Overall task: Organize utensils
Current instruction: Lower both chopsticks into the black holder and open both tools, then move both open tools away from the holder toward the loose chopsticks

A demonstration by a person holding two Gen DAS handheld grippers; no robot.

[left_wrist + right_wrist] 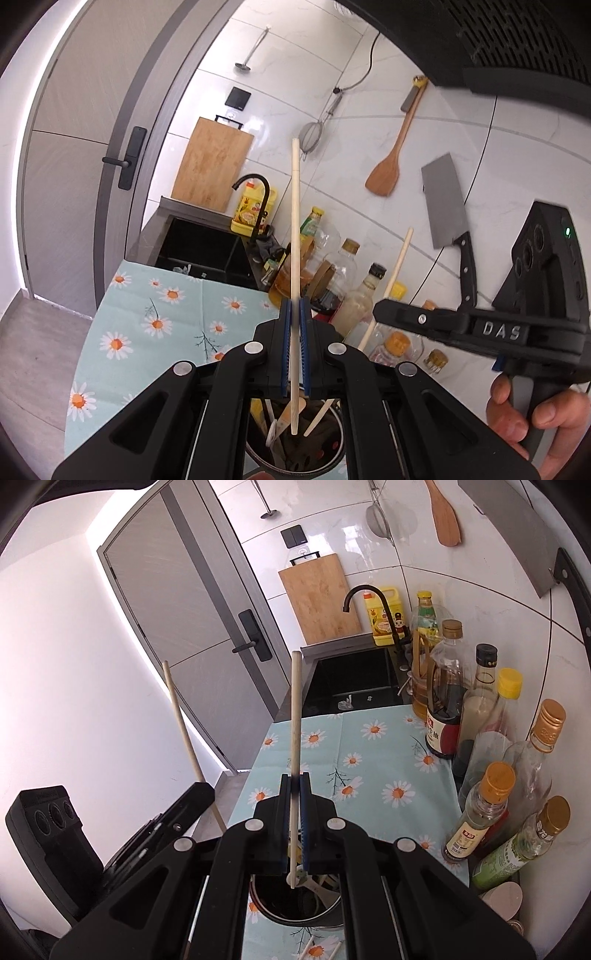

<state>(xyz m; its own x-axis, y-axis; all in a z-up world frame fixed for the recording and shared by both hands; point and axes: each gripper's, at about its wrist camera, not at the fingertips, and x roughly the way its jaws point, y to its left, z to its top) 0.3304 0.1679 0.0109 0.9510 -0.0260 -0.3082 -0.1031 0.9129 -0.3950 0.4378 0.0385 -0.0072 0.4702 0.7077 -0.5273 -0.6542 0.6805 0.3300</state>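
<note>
My left gripper (294,306) is shut on a pale wooden chopstick (295,229) that stands nearly upright, its lower end over the round metal utensil holder (258,456) with several utensils in it. My right gripper (294,781) is shut on a second chopstick (295,720), its lower tip just above the same holder (295,917). In the left wrist view the right gripper (380,314) comes in from the right with its chopstick (397,262). In the right wrist view the left gripper's body (192,805) shows at lower left with its chopstick (184,731).
A daisy-print cloth (369,760) covers the counter. Several sauce and oil bottles (480,716) crowd the wall side. Beyond lie a black sink (354,683), black tap (369,602) and cutting board (317,598). A cleaver (447,206), wooden spatula (388,166) and strainer (312,136) hang on the wall.
</note>
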